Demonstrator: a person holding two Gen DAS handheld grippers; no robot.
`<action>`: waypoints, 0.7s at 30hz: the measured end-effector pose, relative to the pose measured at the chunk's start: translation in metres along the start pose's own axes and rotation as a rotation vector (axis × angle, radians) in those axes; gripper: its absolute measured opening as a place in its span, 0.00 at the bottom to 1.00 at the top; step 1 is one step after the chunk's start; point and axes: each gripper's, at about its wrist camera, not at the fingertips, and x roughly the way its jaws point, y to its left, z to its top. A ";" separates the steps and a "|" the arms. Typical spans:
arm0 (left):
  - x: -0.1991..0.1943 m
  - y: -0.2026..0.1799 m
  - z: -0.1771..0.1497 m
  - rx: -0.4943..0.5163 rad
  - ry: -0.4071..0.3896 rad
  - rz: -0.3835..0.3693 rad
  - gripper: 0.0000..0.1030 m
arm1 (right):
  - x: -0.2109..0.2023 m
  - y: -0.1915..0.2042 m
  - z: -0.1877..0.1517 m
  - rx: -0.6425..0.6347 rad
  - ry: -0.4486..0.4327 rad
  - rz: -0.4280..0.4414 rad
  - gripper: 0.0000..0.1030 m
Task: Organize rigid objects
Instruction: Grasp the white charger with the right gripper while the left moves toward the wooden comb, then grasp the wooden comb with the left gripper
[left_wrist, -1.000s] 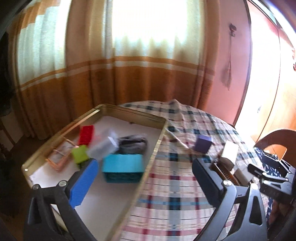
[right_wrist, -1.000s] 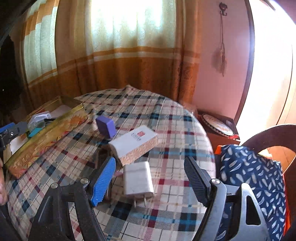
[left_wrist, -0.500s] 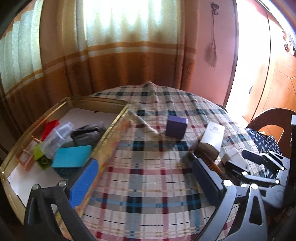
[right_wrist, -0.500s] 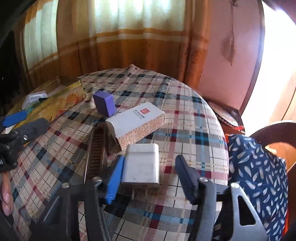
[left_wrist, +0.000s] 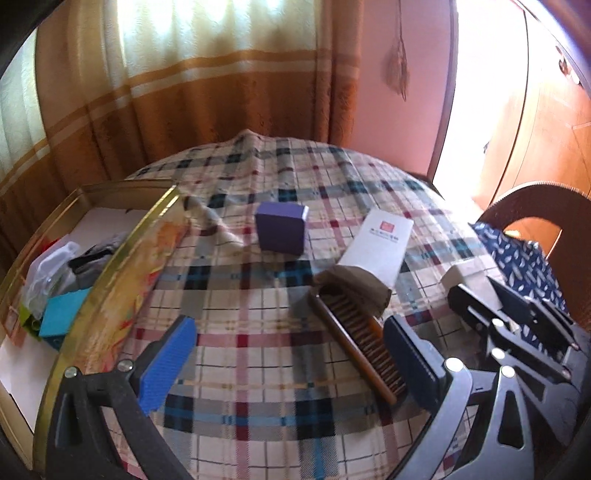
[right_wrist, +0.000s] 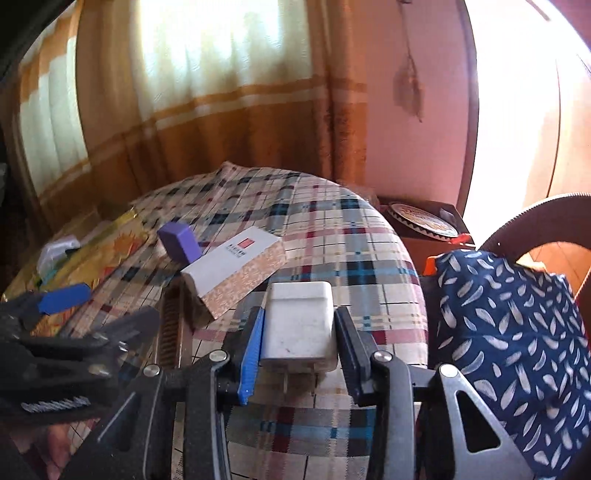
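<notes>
Your right gripper has just been closing and pinches the charger, probably bound for the tin; your left gripper hangs spread above the comb.

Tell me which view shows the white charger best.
The right wrist view. The charger sits centred and sharp there, clamped between the pads of the right claw, prongs toward the camera. In the left wrist view the charger is only a pale sliver, mostly hidden behind the right claw.
</notes>
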 end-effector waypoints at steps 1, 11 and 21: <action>0.002 -0.001 0.001 -0.001 0.007 0.004 0.99 | 0.000 -0.002 0.000 0.014 0.002 0.002 0.39; 0.008 -0.008 -0.001 0.030 0.041 0.019 1.00 | -0.002 -0.011 -0.001 0.078 -0.012 0.023 0.39; 0.011 -0.006 -0.001 0.018 0.058 -0.039 0.99 | -0.006 -0.021 -0.004 0.136 -0.045 0.028 0.39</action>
